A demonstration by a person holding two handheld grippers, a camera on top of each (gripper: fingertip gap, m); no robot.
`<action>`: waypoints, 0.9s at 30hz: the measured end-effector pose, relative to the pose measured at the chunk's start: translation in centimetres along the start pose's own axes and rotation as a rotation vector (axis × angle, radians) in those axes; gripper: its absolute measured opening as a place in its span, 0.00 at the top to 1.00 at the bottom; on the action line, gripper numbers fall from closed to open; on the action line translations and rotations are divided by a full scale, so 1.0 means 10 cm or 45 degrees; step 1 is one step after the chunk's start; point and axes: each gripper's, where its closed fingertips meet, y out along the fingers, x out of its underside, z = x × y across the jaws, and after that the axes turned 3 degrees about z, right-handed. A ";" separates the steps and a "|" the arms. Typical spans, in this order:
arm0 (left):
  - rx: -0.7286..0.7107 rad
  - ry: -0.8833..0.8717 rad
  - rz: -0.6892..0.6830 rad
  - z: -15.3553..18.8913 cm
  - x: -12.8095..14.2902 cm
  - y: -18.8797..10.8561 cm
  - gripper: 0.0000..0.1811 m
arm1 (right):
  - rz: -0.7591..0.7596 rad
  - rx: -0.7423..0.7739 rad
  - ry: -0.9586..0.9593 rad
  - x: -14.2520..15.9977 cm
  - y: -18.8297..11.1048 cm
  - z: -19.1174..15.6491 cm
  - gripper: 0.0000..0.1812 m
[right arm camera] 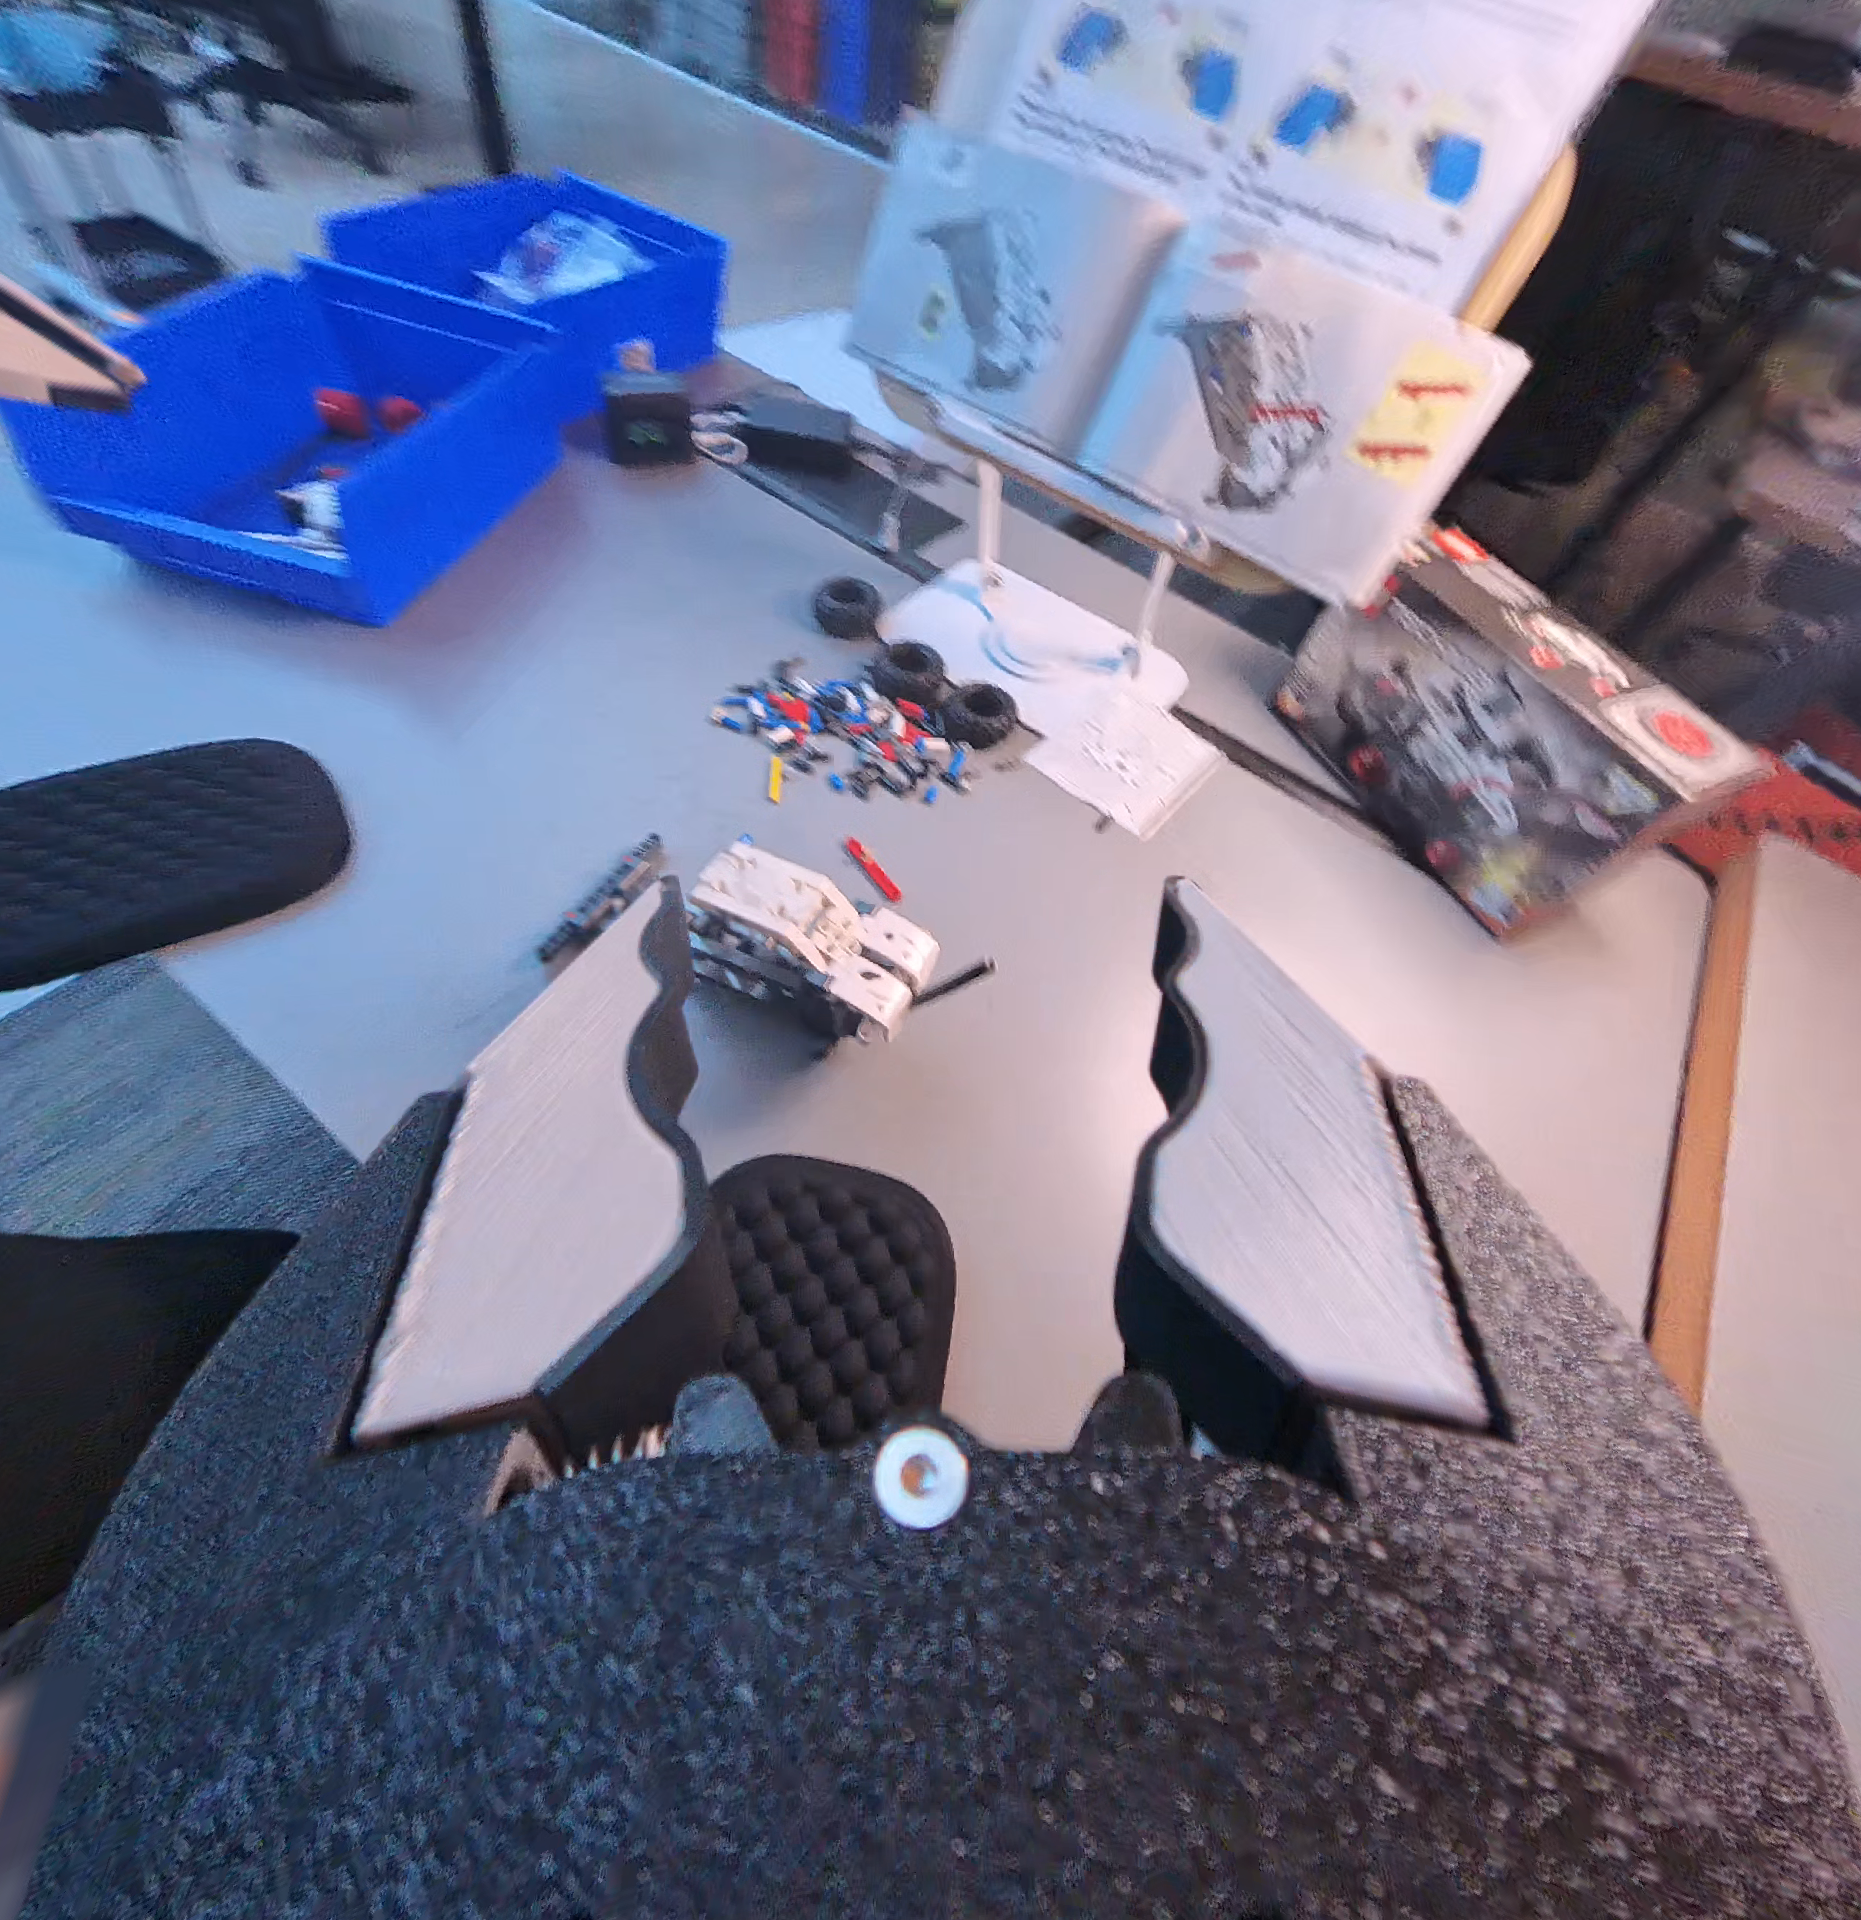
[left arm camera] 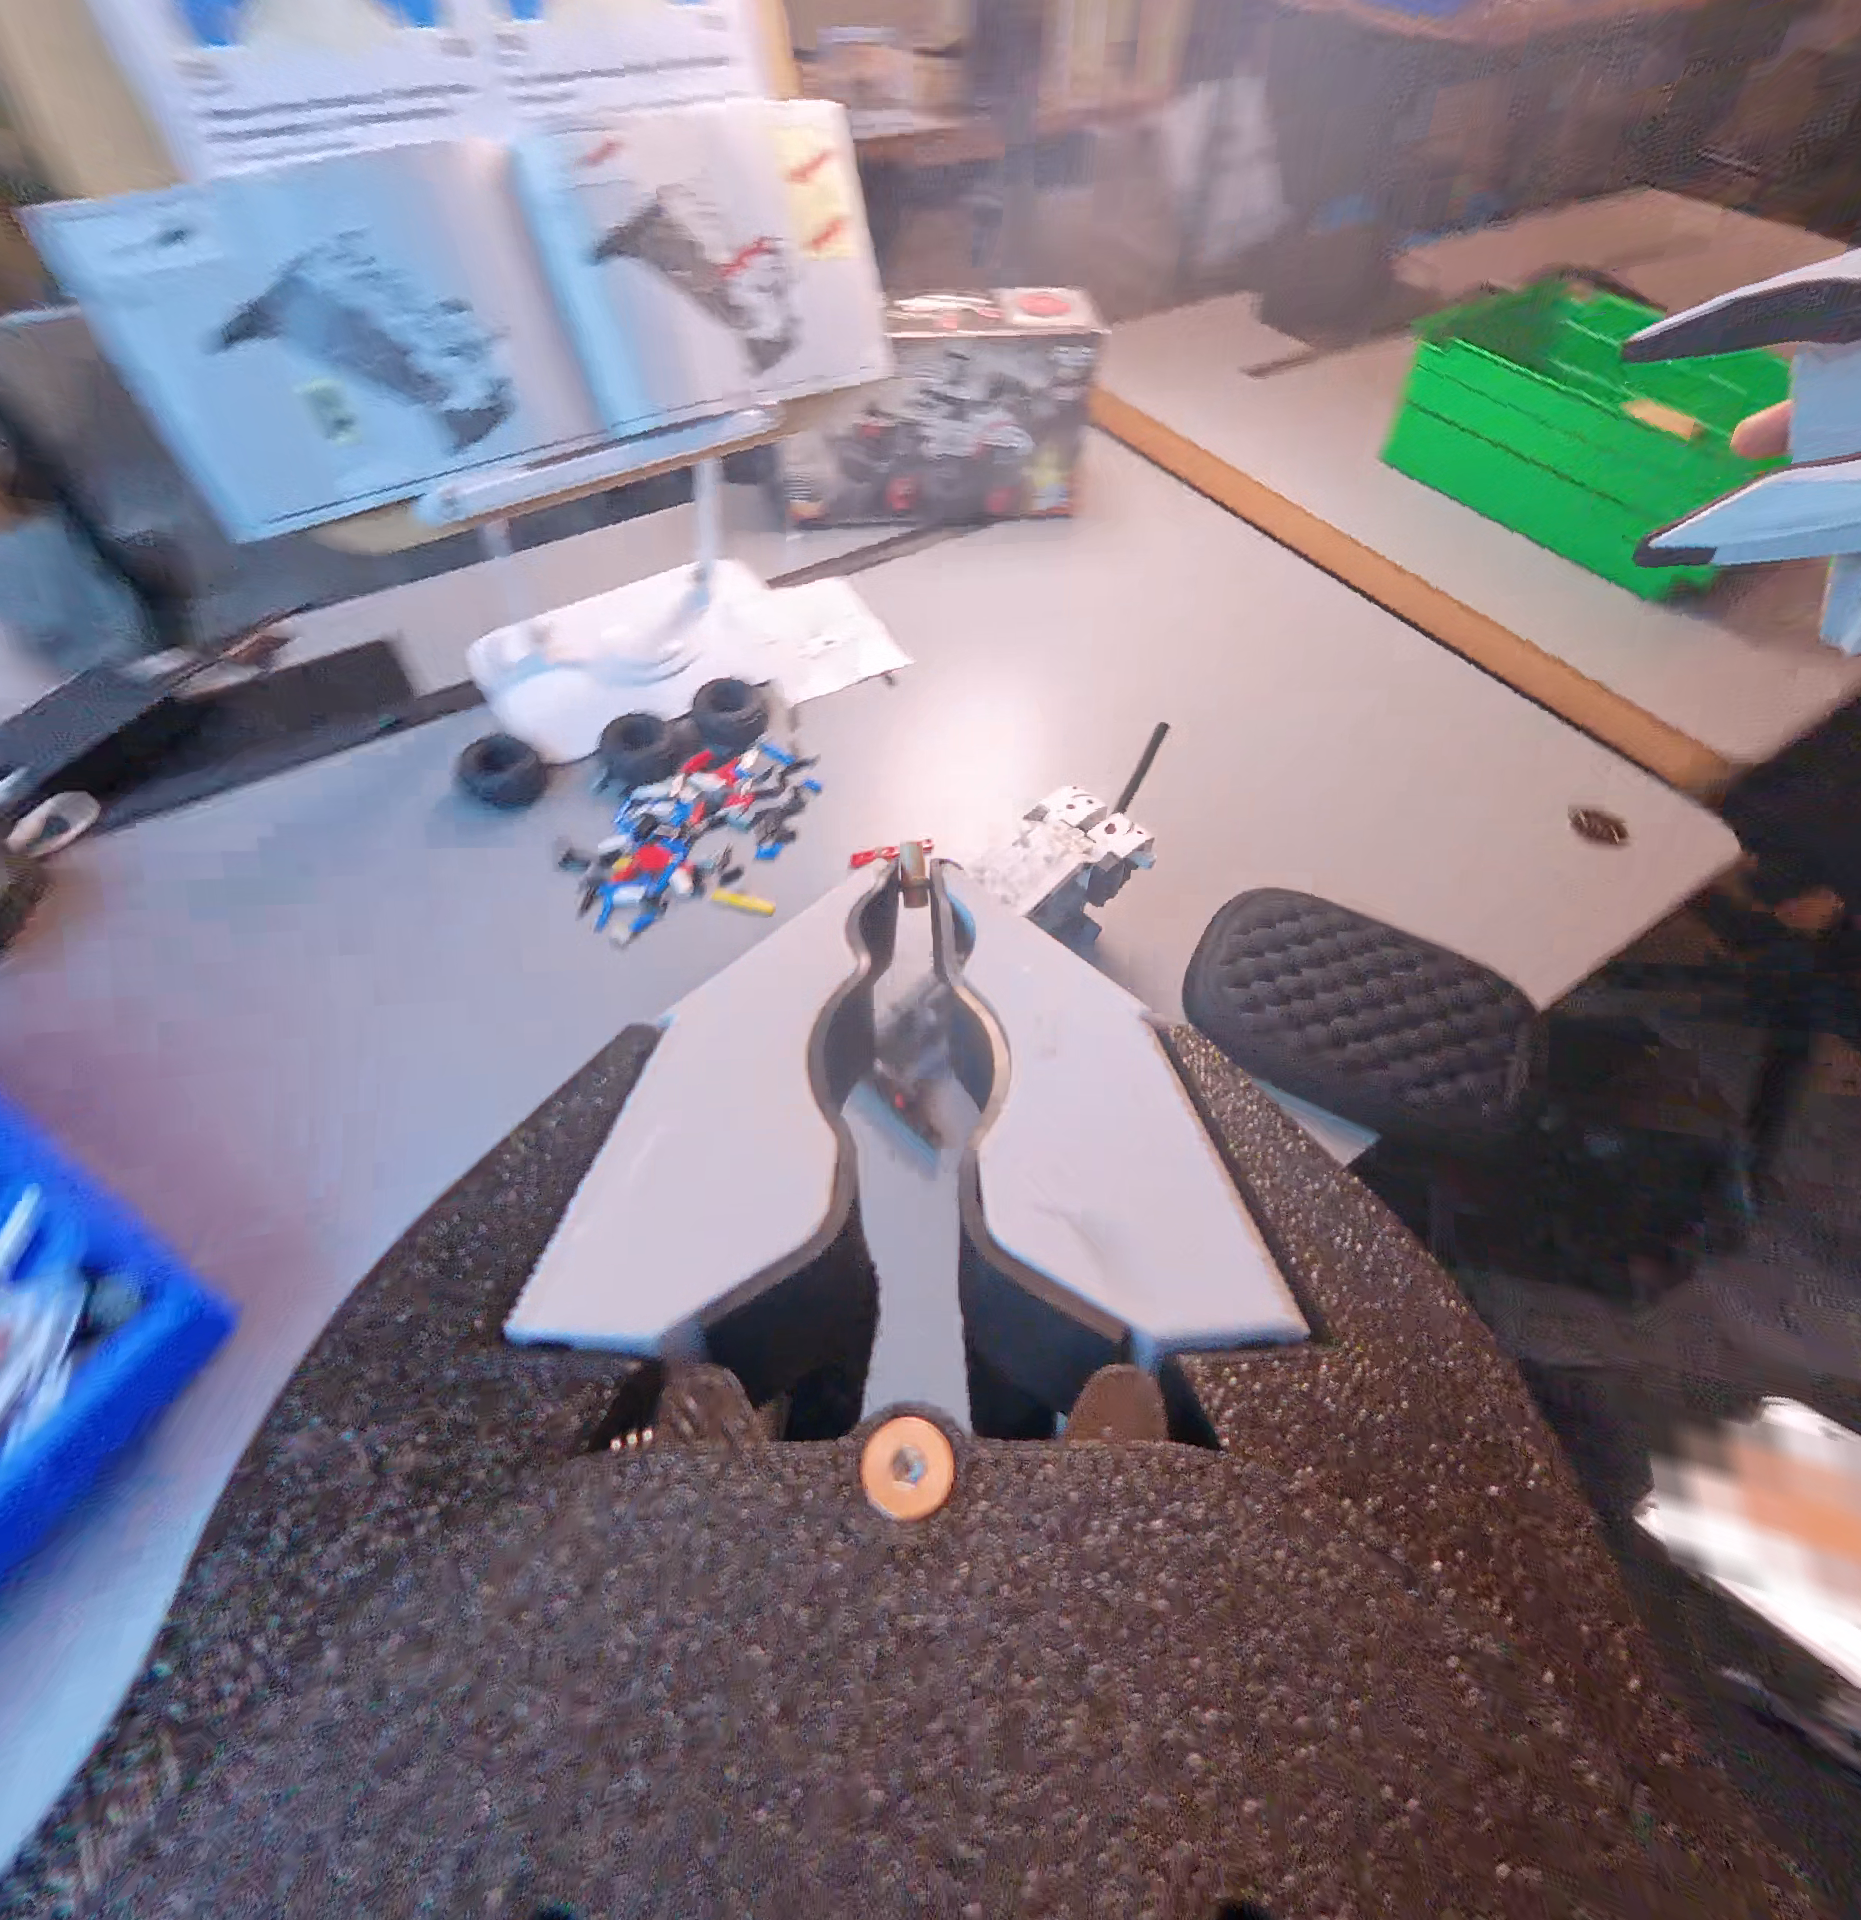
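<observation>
My left gripper (left arm camera: 913,883) is shut on a small grey-tan piece (left arm camera: 913,864) pinched at its fingertips, held above the grey table (left arm camera: 282,987). A white, partly built brick model (left arm camera: 1071,852) lies just right of the tips, with a small red piece (left arm camera: 872,858) beside them. My right gripper (right arm camera: 915,904) is open and empty, its jaws wide apart over the table, just in front of the white model (right arm camera: 812,940). The red piece (right arm camera: 872,868) and a long black piece (right arm camera: 602,896) lie next to the model. The right gripper also shows in the left wrist view (left arm camera: 1653,447).
A pile of small loose bricks (right arm camera: 853,727) and three black tyres (right arm camera: 978,712) lie beyond the model. An open instruction book on a stand (right arm camera: 1165,343), a toy box (right arm camera: 1508,727), blue bins (right arm camera: 282,416), a green crate (left arm camera: 1549,416) and black chair armrests (right arm camera: 136,852) surround the area.
</observation>
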 end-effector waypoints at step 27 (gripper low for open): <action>0.994 0.130 0.313 0.83 1.60 -1.17 0.97 | 0.292 0.741 0.391 2.06 -2.06 -3.00 0.54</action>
